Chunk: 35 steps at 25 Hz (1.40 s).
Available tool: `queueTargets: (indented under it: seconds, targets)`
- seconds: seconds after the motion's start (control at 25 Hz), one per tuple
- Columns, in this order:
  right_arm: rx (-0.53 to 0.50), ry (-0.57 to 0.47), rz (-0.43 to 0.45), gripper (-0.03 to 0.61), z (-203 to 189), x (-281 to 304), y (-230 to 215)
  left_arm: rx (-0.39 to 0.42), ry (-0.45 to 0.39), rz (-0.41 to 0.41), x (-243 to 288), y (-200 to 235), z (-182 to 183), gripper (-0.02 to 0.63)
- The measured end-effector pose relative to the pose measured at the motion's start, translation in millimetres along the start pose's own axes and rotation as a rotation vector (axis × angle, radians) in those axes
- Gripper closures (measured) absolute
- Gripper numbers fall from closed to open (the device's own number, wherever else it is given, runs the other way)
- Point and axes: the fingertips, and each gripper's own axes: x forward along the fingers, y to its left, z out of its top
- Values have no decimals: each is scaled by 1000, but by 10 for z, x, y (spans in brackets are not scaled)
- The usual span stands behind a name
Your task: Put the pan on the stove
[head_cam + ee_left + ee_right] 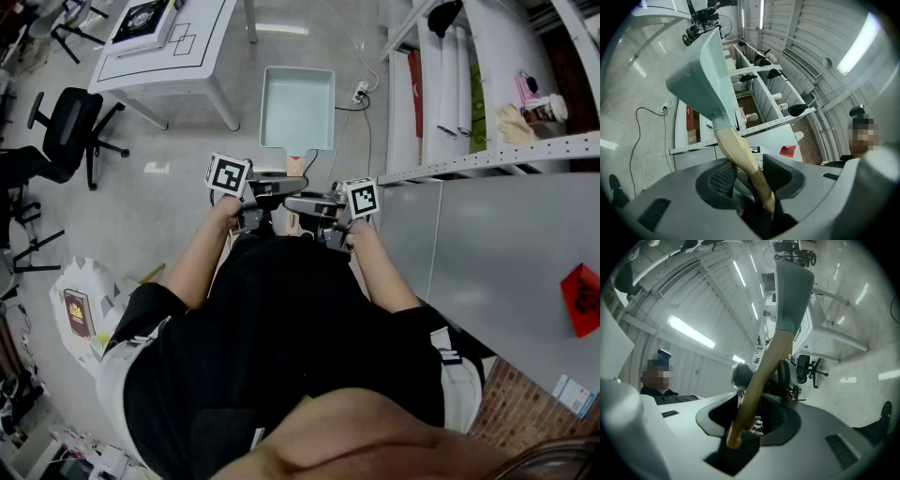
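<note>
I am holding a pale teal square pan (298,108) by its wooden handle (295,167), out in front of the person and above the floor. Both grippers meet at that handle. In the head view my left gripper (284,185) comes in from the left and my right gripper (298,202) from the right. In the left gripper view the handle (740,157) runs between the ribbed pads of the left gripper (746,174), and the pan (704,75) sticks up beyond. In the right gripper view the right gripper (757,411) clamps the handle (766,366) below the pan (791,291). No stove is in view.
A white table (169,58) stands far left, with a black office chair (61,127) beside it. White shelving (487,89) and a grey panel (506,253) run along the right. A cable and power strip (359,92) lie on the floor by the pan.
</note>
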Motion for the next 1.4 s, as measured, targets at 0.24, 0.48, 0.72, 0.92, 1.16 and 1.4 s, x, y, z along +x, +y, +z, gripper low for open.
queueTargets:
  seconds: [0.24,0.48,0.72,0.92,1.16,1.4]
  targets:
    - [78,-39,11,426,-496,-516,222,-66,13,-1,501,-116,-566,439]
    - [-9,-20,-50,422,-522,-633,305,25,87,-7,649,-219,-575,437]
    - [1,-99,-20,422,-560,-732,458,6,110,-45,800,-372,-661,434]
    - [15,-102,-21,420,-587,-819,508,-187,78,-46,892,-469,-782,433]
    - [-40,-75,-9,419,-609,-998,595,45,93,-4,1056,-439,-713,430]
    - [-48,-60,6,419,-706,-1225,611,81,94,-3,1280,-478,-807,430]
